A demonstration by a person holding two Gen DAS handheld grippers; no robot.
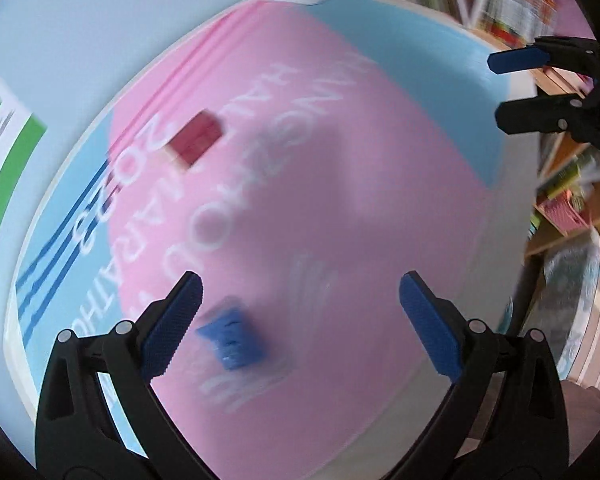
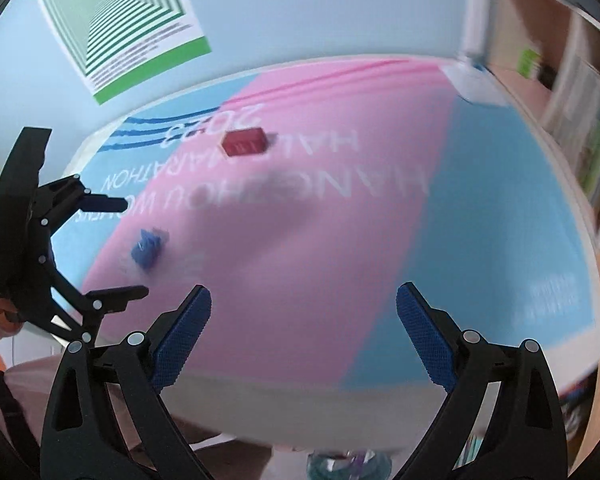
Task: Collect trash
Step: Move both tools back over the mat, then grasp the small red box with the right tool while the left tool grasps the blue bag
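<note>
A crumpled blue wrapper [image 1: 234, 338] lies on the pink and blue table cover [image 1: 340, 184], just ahead of my left gripper [image 1: 300, 322], which is open and empty, closer to its left finger. A small red box [image 1: 196, 140] lies farther back on the pink area. In the right wrist view the blue wrapper [image 2: 146, 250] sits left of centre and the red box [image 2: 245, 142] beyond it. My right gripper [image 2: 304, 330] is open and empty above the cover's near edge. The left gripper [image 2: 134, 246] shows at the left, open around the wrapper's side.
A green striped poster [image 2: 120, 28] hangs on the pale blue wall behind the table. Shelves with books [image 1: 512, 12] stand to the right. My right gripper [image 1: 496, 92] shows at the upper right of the left wrist view. The views are motion-blurred.
</note>
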